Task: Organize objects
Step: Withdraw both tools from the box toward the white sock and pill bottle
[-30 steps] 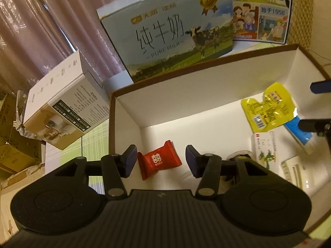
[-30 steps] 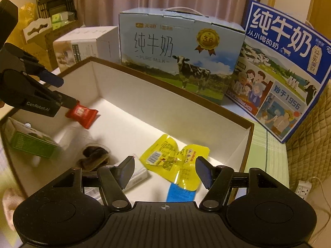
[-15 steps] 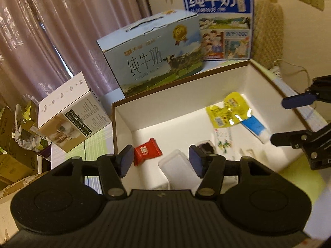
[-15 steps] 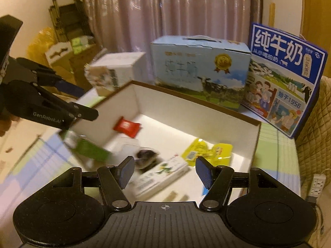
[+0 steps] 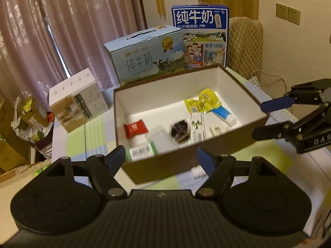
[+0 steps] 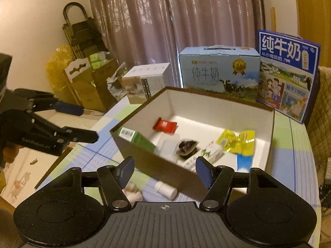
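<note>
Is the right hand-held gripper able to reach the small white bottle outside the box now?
Probably yes. The white bottle lies on the table just ahead of the open right hand-held gripper, outside the box, with nothing over it.

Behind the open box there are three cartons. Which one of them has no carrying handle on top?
The white and tan carton, standing leftmost. The light blue milk carton and the dark blue milk carton both have a handle on top.

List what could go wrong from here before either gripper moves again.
1. The small white bottle lies on its side outside the brown box, close to the near wall; a nudge might roll it.
2. The green carton leans in the box corner and could tip onto the clear container.
</note>
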Tool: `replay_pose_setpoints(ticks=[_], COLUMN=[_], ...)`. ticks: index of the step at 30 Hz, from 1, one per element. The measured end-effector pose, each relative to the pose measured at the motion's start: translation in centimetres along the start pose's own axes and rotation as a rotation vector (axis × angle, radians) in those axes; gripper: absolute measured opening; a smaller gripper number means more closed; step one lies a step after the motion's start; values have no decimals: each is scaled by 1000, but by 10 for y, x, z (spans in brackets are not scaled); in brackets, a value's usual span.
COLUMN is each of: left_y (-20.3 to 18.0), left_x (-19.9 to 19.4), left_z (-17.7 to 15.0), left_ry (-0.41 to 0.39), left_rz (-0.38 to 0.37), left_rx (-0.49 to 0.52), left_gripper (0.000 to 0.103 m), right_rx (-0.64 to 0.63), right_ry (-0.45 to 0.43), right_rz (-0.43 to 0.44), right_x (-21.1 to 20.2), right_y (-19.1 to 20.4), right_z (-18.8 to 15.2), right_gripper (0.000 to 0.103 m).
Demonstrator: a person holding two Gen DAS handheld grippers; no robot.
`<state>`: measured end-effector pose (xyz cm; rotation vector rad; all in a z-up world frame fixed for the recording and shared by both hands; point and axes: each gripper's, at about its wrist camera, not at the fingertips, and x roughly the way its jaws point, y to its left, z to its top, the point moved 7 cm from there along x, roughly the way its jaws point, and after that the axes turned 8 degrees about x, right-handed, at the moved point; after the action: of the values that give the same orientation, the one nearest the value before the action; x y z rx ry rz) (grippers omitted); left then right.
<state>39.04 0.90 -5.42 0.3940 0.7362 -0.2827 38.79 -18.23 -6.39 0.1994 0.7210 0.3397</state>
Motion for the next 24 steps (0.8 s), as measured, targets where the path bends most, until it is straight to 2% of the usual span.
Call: replay_pose_setpoints(ticks=[7, 13, 18, 24], left_y=[-9, -13, -22, -34], left_x=[-14, -16, -4, 18], left_z=[-40, -55, -65, -75], left_ry=[6, -5, 9, 33], left_rz=[6, 1, -9, -24], left_rx=[-67, -161, -210, -242], left_gripper=[79, 81, 82, 82], right_rx=[112, 200, 201, 238], right_ry=[-7, -6, 9, 52], right_rz=[-14, -6, -45, -40], right_x=[-8, -5, 4, 17], right_y=[4, 1, -4, -15], right_z=[-23, -35, -42, -59], right_gripper=[63, 63, 63, 63])
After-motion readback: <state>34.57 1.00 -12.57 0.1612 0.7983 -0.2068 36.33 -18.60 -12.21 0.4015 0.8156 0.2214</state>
